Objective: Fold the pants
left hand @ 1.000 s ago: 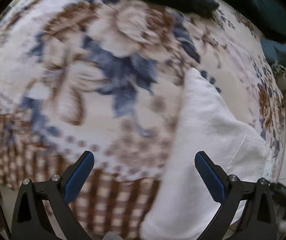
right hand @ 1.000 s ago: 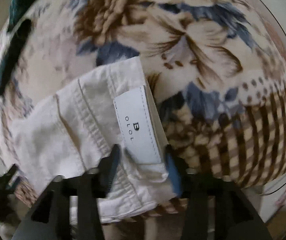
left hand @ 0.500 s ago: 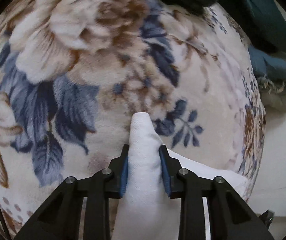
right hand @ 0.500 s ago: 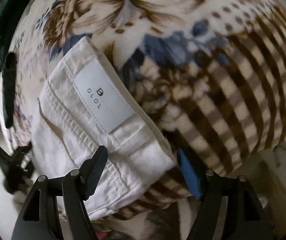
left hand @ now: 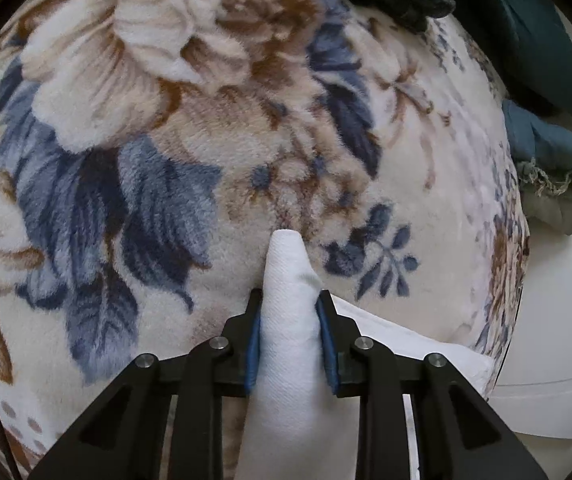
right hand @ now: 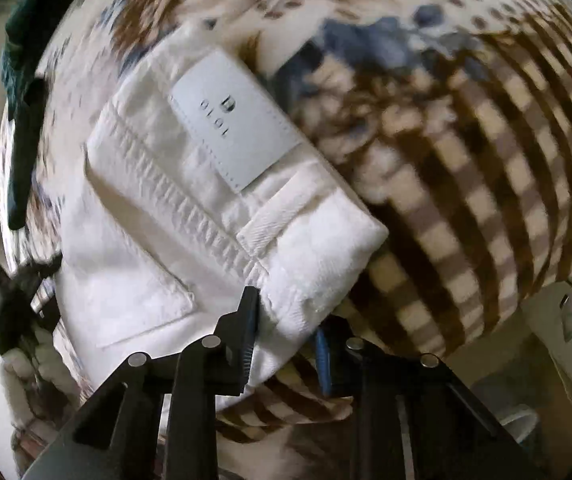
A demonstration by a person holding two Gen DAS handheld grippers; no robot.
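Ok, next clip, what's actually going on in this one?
A person with a handheld gripper in each hand is folding white pants on a floral blanket. The left gripper is shut on a bunched fold of the fabric, which pokes out past its fingertips. The right gripper pinches the waistband corner near the brand patch. The right view is blurred. Dark green bedding lies at the blanket's far edge.

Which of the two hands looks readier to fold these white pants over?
Left. The left gripper is shut on a pinch of the pants; the right gripper's grip on the waistband corner looks blurred, so less certain.
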